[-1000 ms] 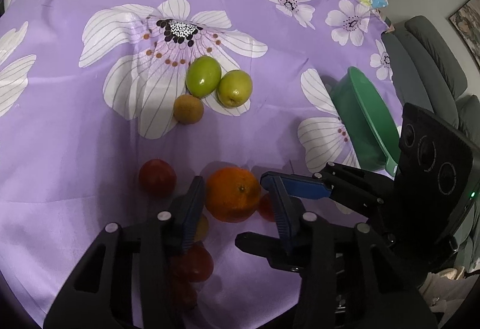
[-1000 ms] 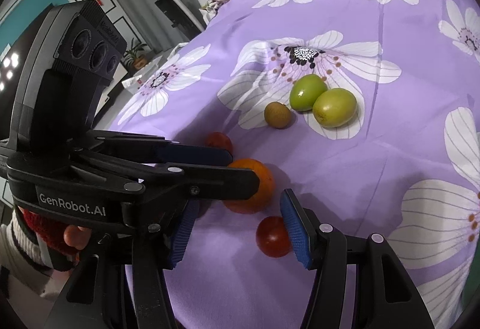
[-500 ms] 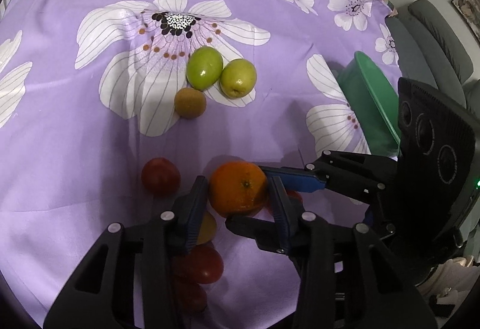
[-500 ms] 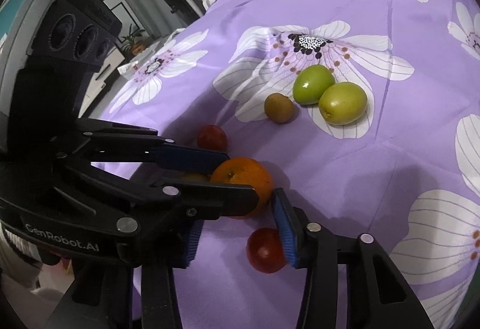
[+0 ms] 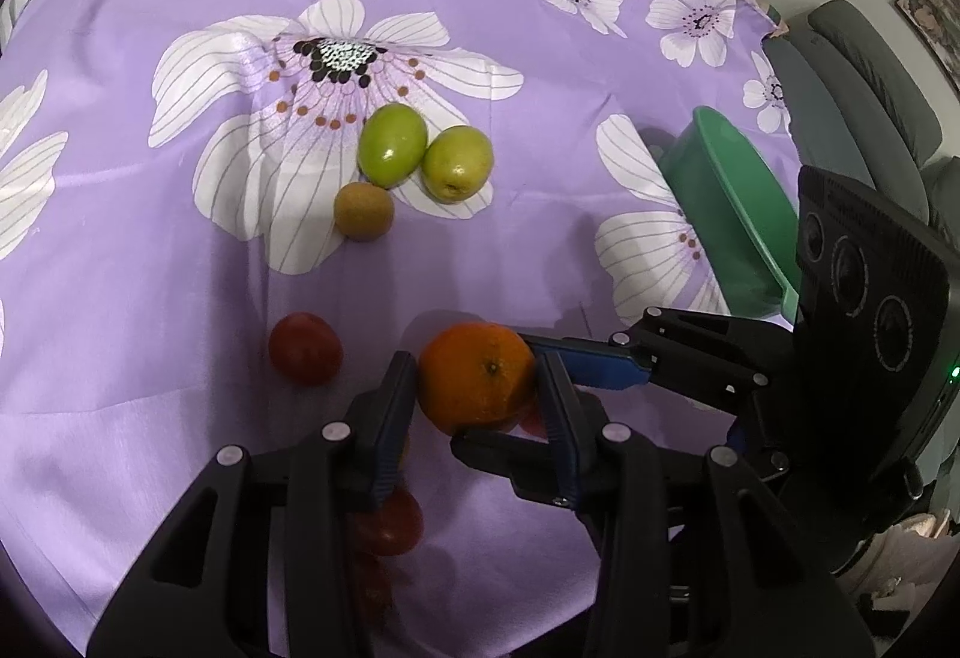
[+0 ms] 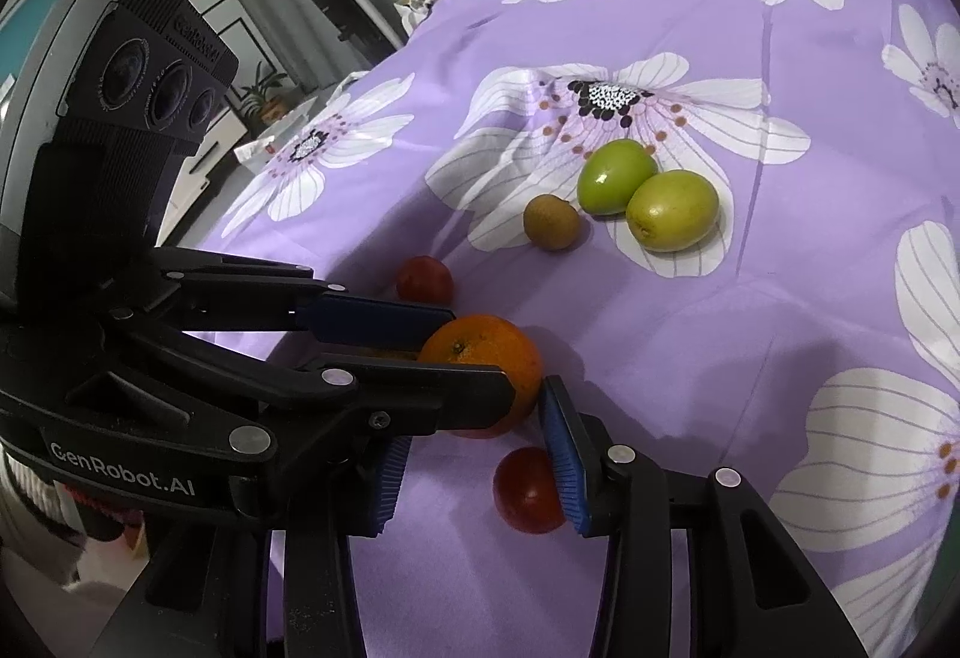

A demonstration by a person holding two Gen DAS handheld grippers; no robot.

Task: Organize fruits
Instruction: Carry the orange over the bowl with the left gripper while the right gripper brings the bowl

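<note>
Orange (image 5: 477, 388) as landmark, sitting on purple floral cloth (image 5: 180, 298) close under both cameras.

- Left tool (image 5: 474, 358): narrowed onto the orange, one blue ribbed pad against each flank. Grip is across the widest part, likely so the round fruit cannot squirt out when lifted.
- Right tool (image 6: 474, 454): partly open, straddling a small red fruit (image 6: 528, 490) just beside the orange on its near side. The fruit lies against one pad, and a clear gap shows to the other pad, so nothing is gripped. The two tools cross closely here, the left one's finger lying over the right one's pad.
- Second red fruit (image 5: 305, 349) near the orange, on its left in the left wrist view. More red ones (image 5: 387, 523) lie nearer than the orange, half hidden under the left tool.
- Beyond the orange: brown fuzzy fruit (image 5: 363, 211), and past it two green fruits (image 5: 393, 153), touching each other.
- Green plastic bowl (image 5: 732, 214) right of the orange, well apart and tilted. Probably the sorting destination.

Surfaces: orange has a dimpled, matt rind. Red fruits are glossy and smooth, and may slip or bruise under a hard pinch. Green ones are waxy ovals, and the cloth is thin, creased and satiny.
</note>
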